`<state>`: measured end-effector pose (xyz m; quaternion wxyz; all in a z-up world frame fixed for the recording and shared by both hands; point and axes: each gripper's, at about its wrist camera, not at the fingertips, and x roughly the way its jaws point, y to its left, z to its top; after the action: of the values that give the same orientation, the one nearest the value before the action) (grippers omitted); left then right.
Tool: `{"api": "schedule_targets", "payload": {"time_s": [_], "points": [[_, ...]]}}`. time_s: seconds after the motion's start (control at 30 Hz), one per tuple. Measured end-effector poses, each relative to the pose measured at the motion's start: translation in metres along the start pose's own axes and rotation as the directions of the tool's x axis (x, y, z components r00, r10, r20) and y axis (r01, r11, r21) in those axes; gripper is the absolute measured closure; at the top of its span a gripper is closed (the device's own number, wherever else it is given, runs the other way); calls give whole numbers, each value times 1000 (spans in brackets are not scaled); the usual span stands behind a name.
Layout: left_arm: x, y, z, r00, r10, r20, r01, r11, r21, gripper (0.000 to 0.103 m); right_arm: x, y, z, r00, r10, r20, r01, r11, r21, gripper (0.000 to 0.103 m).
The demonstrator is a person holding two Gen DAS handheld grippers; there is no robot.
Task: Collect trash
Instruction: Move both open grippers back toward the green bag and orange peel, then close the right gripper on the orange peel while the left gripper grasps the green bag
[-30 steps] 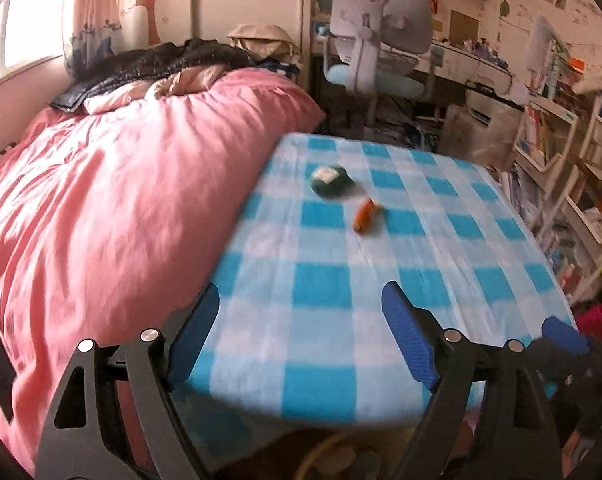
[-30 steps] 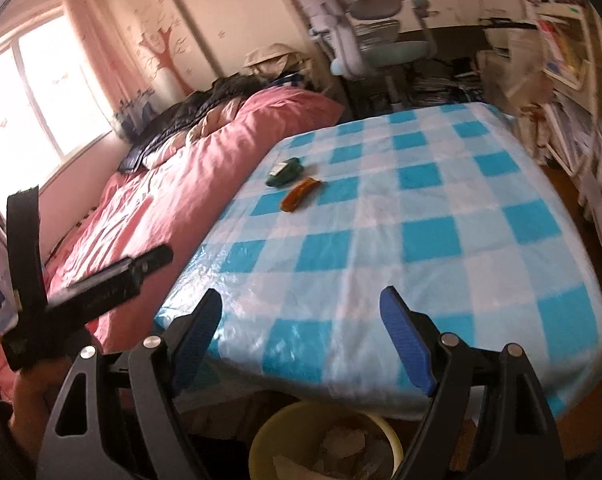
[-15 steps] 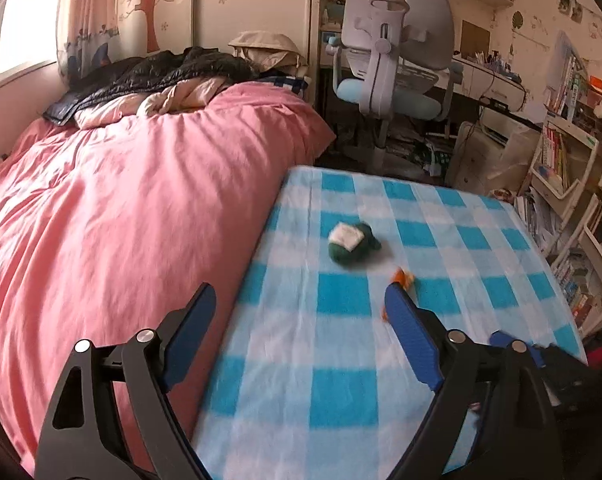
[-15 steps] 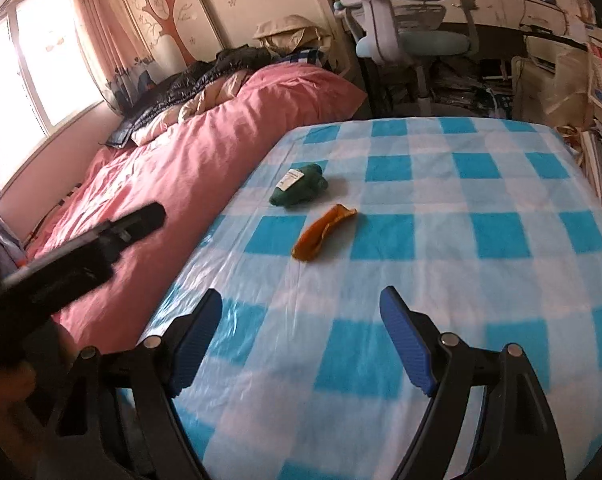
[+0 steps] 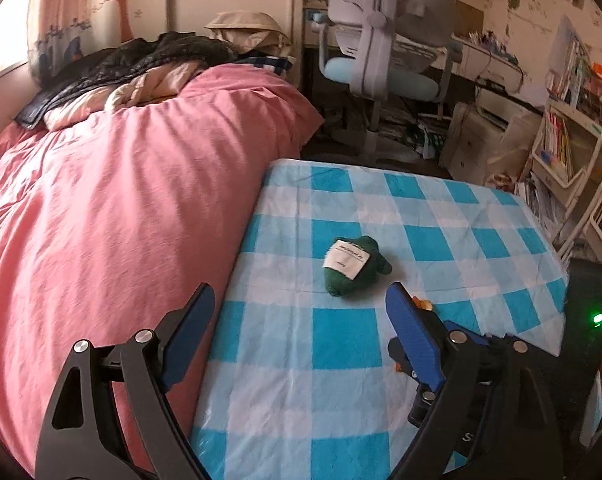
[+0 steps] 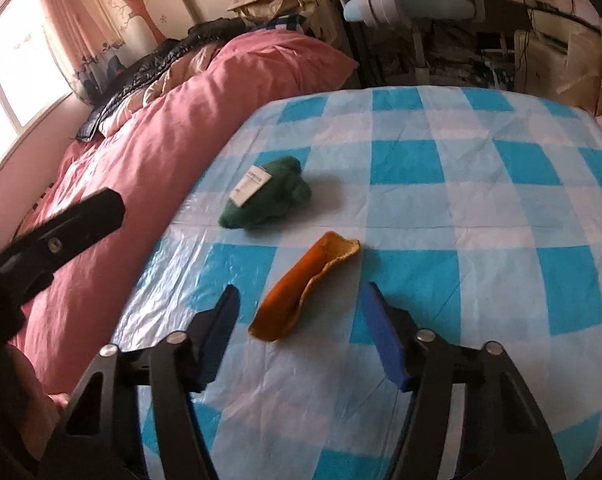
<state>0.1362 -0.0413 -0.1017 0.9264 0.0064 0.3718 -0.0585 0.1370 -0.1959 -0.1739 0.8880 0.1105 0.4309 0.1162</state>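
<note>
Between the closing jaws of the right hand-held gripper [image 6: 299,312] lies an orange peel [image 6: 303,292], untouched; beyond the wide-open, empty left hand-held gripper [image 5: 301,316] sits a green wrapper [image 5: 355,266].

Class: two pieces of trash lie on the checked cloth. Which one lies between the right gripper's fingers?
The orange peel. It lies between the closing right gripper, not yet pinched. The green wrapper with a white label lies farther off, nearer the bed.
</note>
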Motion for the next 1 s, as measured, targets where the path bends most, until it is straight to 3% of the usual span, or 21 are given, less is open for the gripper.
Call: {"api": "schedule_targets", "payload": {"time_s": [0.1,0.17,0.2,0.23,0.43,0.8,0.83,0.87,0.9,1.0], "points": [[14,-9,2,1000,-1,-14,2,1000,30,19,3,-3,5,1000,-11,-17,11,999,-40,55],[25,-16,5,1000,-1,-24,2,999,49,19,3,-8,7,999,-8,-31,6,998,-65,69],[30,-19,6,1000,-1,-30,3,998,56,19,2,-13,9,999,-10,-46,6,997,-78,80],[33,-21,7,999,1,-34,2,998,63,19,3,-16,10,998,-13,-57,8,996,-85,84],[64,-33,12,998,2,-67,5,995,104,19,-17,-40,14,995,-19,-101,5,991,-137,84],[110,-56,20,992,36,-123,-10,978,210,20,-16,-74,23,987,111,-117,-108,994,34,84],[112,-57,21,992,33,-126,-5,978,211,22,-16,-74,23,986,117,-116,-113,993,35,84],[115,-58,22,991,25,-134,3,978,210,30,-15,-72,24,986,122,-116,-118,992,34,84],[117,-59,22,989,14,-147,18,978,209,47,-15,-72,24,985,126,-116,-123,992,32,84],[119,-61,20,985,-38,-170,70,980,186,69,-16,-70,23,984,136,-112,-133,991,31,84]]}}
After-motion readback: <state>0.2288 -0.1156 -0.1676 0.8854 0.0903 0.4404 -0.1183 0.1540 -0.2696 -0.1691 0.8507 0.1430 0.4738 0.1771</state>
